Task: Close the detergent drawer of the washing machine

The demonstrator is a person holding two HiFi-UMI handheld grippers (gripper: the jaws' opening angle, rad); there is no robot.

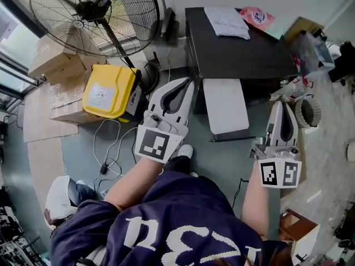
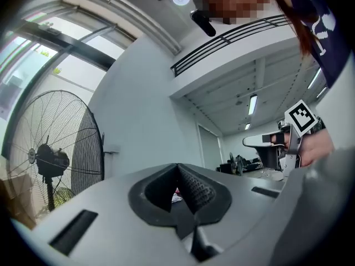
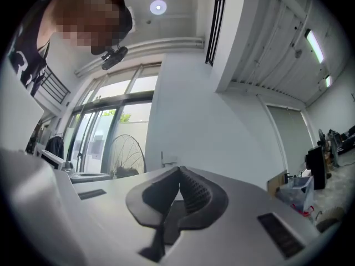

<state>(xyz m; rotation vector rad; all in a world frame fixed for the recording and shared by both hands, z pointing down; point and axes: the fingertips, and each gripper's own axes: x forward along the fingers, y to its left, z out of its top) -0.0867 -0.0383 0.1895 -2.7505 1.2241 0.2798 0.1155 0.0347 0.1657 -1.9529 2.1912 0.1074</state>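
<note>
Fan (image 1: 91, 15), upper left: wire metal grille. Yellow case (image 1: 108, 91): glossy plastic. Boxes (image 1: 52, 65), left edge: matt cardboard. Machine top (image 1: 244, 54): dark, matt. Drawer (image 1: 224, 105): white, smooth plastic.

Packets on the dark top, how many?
2. White packet at the far edge of the dark top; pink packet just right of it. None seem hidden.

**Floor & black top: what's where**

Grey floor (image 1: 77, 154): yellow plastic can (image 1: 108, 90) against stacked cardboard boxes (image 1: 52, 65). Flat cardboard sheet (image 1: 39, 132) at left, loose cables (image 1: 108, 148) mid-floor. Fan base (image 1: 148, 76) just beside can, round white basket (image 1: 308, 111) at right.

Black top (image 1: 244, 54): white bag (image 1: 227, 22) w/ pink packet (image 1: 257, 16) just beside, both nr far edge.
</note>
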